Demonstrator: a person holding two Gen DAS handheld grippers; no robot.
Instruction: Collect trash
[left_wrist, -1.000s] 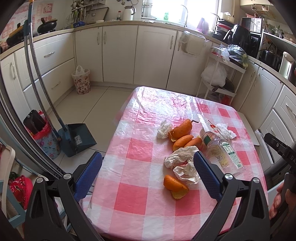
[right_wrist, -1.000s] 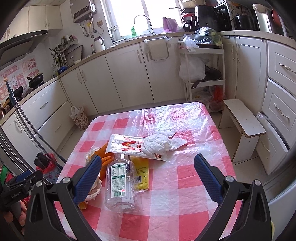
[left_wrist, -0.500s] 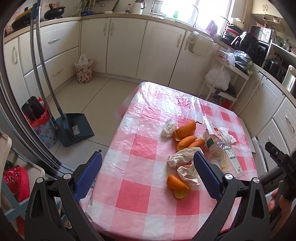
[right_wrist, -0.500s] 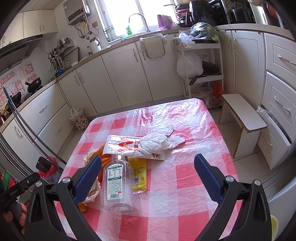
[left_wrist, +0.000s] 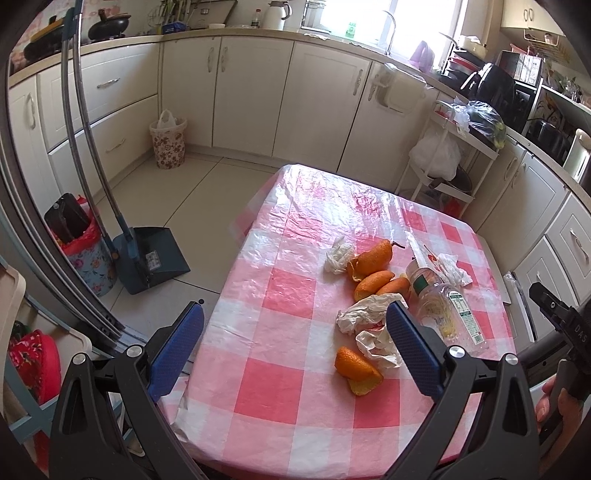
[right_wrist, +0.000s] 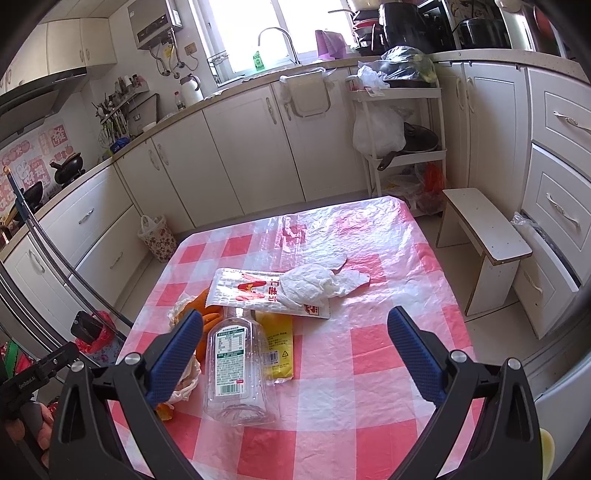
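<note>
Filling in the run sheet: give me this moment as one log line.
phase: approach | left hand-held gripper: open, empty | right hand-held gripper: open, empty | clear bottle, orange peels: on table

from my left tool, the blue pad of my left gripper (left_wrist: 293, 345) at 4 o'clock covers part of the crumpled paper (left_wrist: 369, 314) and the near side of the clear bottle (left_wrist: 441, 302). the bottle in turn hides most of the white wrapper (left_wrist: 424, 254) behind it. my right hand (left_wrist: 557, 402) at 4 o'clock is cut by the frame edge.

from my right tool, the orange peels (right_wrist: 205, 301) at 9 o'clock sit mostly behind the wrapper, the bottle and the pad of my right gripper (right_wrist: 293, 347). the yellow packet (right_wrist: 279, 343) is half under the bottle. the label print is too small for me to read. my left hand (right_wrist: 35, 430) at 8 o'clock is cropped.
</note>
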